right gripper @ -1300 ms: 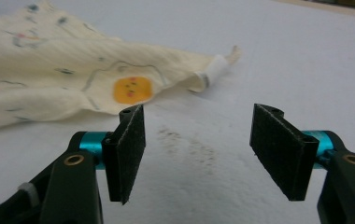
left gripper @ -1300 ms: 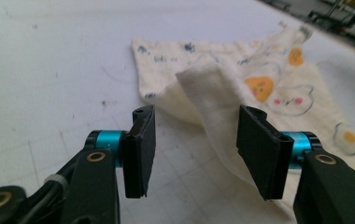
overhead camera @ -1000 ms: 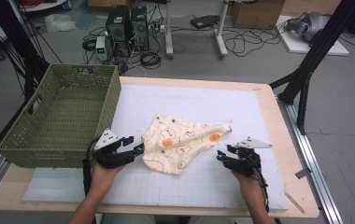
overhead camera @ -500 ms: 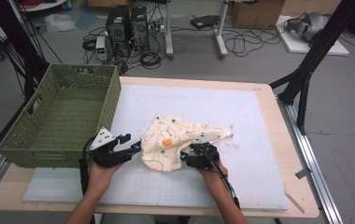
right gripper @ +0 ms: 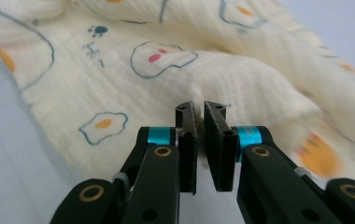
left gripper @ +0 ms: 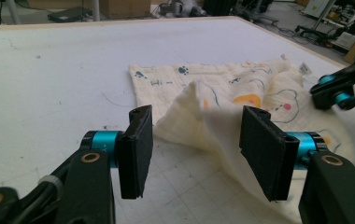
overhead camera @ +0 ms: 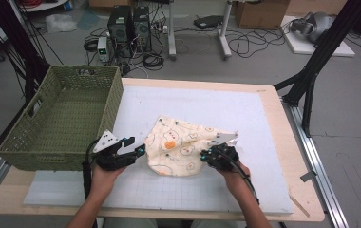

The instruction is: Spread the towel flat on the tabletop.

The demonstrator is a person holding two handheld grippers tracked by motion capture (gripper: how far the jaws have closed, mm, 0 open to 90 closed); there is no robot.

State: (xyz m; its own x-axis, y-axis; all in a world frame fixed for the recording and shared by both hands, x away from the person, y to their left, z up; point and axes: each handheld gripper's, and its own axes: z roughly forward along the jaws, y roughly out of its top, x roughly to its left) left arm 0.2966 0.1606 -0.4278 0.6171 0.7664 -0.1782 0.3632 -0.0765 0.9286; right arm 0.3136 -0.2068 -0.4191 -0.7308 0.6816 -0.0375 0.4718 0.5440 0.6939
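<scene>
White matting covers my desk (overhead camera: 245,109); a green wicker basket (overhead camera: 64,118) sits just left of my left tool (left gripper: 194,140), whose jaws stand spread with a raised fold of the cream printed cloth (overhead camera: 183,145) between them, untouched; right of it, my right tool (right gripper: 200,122) has just closed, pinching the cloth's edge.

High view: fixed above near table edge, aimed forward and down; whole table (overhead camera: 264,123) covered, floor beyond included. Left gripper view: set low, aimed level across table along own jaws at cloth (left gripper: 241,88). Right gripper view: held very close to cloth (right gripper: 241,84). Cloth (overhead camera: 183,145) shared by all three views.
</scene>
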